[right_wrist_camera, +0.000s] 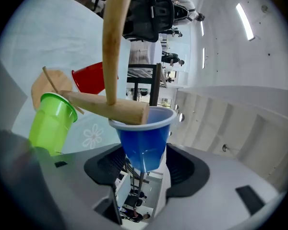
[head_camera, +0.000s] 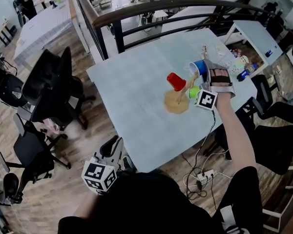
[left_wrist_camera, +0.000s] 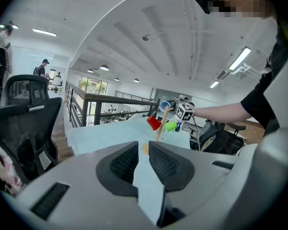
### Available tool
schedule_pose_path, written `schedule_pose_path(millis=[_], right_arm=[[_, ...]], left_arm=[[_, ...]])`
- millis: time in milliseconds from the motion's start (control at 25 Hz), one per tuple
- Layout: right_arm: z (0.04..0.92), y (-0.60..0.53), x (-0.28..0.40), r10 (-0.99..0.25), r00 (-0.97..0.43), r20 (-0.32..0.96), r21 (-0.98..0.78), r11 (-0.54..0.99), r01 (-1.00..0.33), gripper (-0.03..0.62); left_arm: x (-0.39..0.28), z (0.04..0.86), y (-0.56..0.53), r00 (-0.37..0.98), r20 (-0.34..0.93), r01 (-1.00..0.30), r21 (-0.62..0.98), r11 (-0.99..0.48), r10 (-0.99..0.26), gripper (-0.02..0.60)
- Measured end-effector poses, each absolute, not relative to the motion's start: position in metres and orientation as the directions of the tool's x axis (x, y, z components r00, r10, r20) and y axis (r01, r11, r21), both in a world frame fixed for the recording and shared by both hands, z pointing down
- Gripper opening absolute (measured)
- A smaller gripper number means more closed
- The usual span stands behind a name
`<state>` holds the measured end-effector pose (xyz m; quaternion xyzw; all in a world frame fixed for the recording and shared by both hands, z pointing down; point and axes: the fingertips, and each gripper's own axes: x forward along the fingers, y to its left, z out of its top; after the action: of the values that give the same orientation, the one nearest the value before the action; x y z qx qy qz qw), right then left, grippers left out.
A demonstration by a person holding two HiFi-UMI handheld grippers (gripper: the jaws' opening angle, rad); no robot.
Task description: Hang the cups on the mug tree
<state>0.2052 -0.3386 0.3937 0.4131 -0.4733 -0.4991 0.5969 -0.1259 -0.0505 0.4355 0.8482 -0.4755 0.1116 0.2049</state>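
Head view steeply down; gripper views level; share mug tree [head_camera: 176, 104]

- Right arm [head_camera: 237, 130] stretched out over the surface, right gripper [head_camera: 206, 73] rolled sideways, jaws clamped on a blue cup [right_wrist_camera: 145, 138].
- Left gripper [left_wrist_camera: 143, 152] held low beside the body, jaws slightly apart, empty.

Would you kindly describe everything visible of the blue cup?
The blue cup looks like smooth plastic, tapering from a wide rimmed mouth to a narrow base. The right gripper grips its lower part between its jaws, mouth facing the mug tree, with one wooden peg lying across its rim.
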Motion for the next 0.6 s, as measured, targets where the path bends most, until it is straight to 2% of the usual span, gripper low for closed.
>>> schedule_pose_path(millis=[160, 600], right_arm=[[0.392, -0.335, 0.201, -0.989, 0.044, 0.144, 0.959, 0.150, 0.241, 0.287], [0.384, -0.330, 0.200, -0.990, 0.043, 0.137, 0.964, 0.143, 0.224, 0.287]], left_arm=[[-0.125, 0.437, -0.054, 0.530, 0.389, -0.848, 0.242, -0.472, -0.754, 0.074], [-0.125, 0.438, -0.059, 0.549, 0.381, -0.836, 0.248, -0.490, -0.744, 0.074]])
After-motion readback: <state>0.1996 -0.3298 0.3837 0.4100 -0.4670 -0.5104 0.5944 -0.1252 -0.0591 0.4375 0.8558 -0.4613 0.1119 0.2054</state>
